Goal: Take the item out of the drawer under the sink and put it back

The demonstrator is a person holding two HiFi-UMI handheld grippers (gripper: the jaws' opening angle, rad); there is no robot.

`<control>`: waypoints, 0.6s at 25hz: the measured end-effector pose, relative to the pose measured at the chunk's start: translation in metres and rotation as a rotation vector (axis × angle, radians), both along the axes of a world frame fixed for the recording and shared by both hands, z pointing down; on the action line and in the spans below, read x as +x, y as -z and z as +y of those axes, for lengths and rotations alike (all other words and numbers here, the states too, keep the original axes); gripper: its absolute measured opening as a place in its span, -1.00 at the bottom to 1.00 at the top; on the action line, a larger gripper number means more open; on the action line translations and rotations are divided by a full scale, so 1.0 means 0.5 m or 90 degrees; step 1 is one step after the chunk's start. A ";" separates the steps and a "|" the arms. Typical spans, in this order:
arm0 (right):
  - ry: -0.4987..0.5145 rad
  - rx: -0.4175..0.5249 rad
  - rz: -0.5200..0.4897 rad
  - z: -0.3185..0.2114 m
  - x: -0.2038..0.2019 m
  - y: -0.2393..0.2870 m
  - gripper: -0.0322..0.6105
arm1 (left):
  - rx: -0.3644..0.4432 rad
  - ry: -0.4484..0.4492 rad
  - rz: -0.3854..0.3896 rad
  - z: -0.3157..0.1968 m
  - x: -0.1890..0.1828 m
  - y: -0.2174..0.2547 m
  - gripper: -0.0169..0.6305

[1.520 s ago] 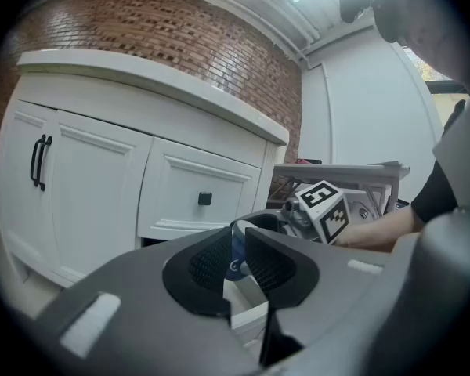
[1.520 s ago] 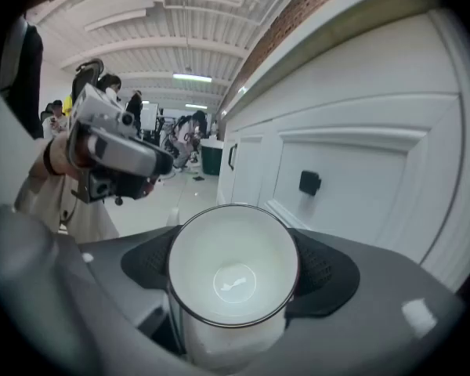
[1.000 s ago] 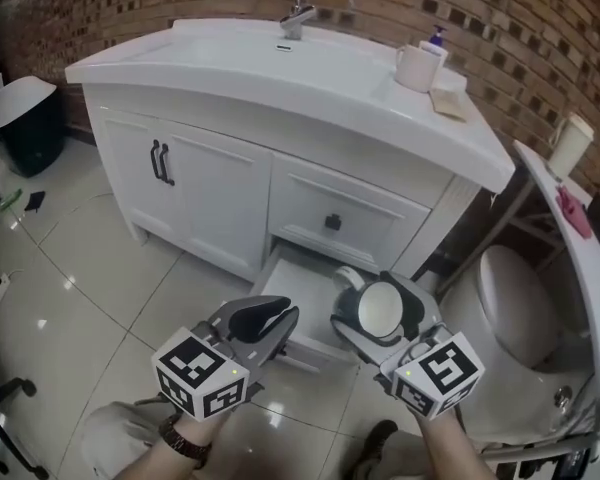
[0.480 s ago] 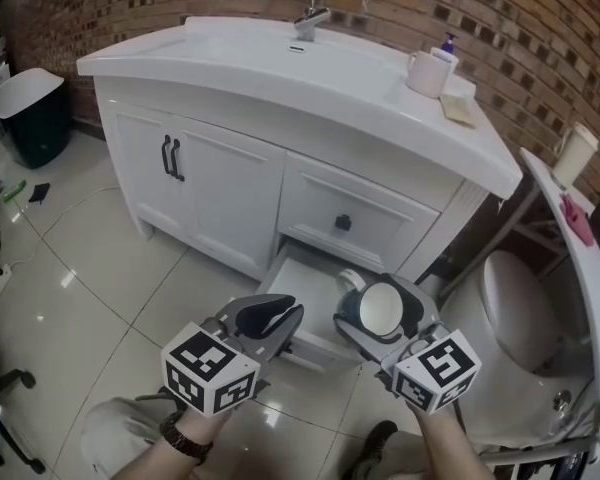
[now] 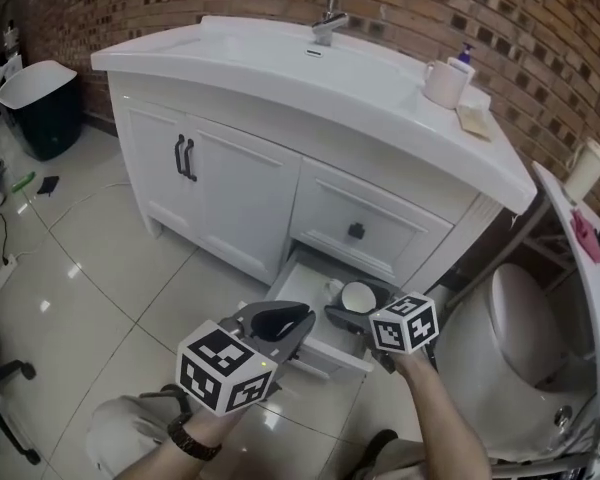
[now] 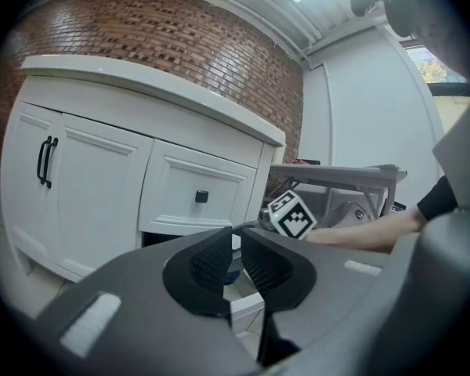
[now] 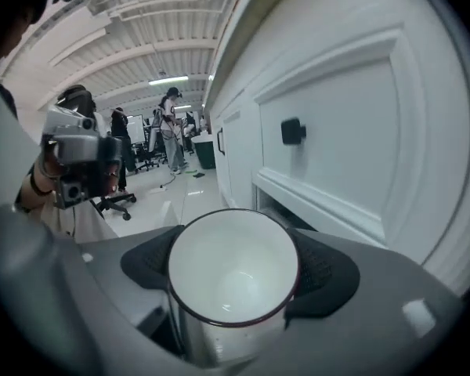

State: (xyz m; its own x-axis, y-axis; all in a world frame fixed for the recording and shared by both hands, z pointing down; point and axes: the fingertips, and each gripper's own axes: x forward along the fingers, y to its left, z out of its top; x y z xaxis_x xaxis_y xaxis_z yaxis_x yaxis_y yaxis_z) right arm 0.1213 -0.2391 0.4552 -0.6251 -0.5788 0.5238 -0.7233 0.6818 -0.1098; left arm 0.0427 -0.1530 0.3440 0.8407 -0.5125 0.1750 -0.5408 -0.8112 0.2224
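Note:
A white mug (image 5: 359, 296) with a dark rim sits between the jaws of my right gripper (image 5: 358, 306), which is shut on it. The mug hangs low over the open bottom drawer (image 5: 302, 284) of the white sink cabinet. In the right gripper view the mug (image 7: 232, 266) fills the space between both pads, mouth toward the camera, with the drawer opening (image 7: 291, 214) just behind. My left gripper (image 5: 283, 320) stays in front of the drawer, shut and holding nothing. The left gripper view shows its pads (image 6: 212, 262) almost touching and the right gripper's marker cube (image 6: 290, 215) beyond.
Above the open drawer is a shut drawer with a black knob (image 5: 356, 231). Cabinet doors with black handles (image 5: 185, 158) are to the left. A cup (image 5: 445, 83) stands on the counter by the faucet (image 5: 327, 18). Toilet (image 5: 525, 318) at right, black bin (image 5: 38, 108) far left.
My right gripper has carried the mug forward and down, from above the drawer's front to low over the drawer. The left gripper has barely moved.

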 end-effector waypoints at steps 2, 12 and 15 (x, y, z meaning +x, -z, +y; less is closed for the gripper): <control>0.001 -0.043 0.017 -0.033 -0.009 -0.046 0.38 | -0.017 -0.009 -0.011 -0.002 0.008 -0.014 -0.83; 0.043 -0.098 0.152 -0.084 -0.076 -0.194 0.39 | -0.152 0.102 -0.093 -0.053 -0.029 -0.101 -0.77; 0.043 -0.115 0.175 -0.069 -0.054 -0.200 0.47 | -0.149 0.083 -0.073 -0.046 -0.029 -0.085 -0.77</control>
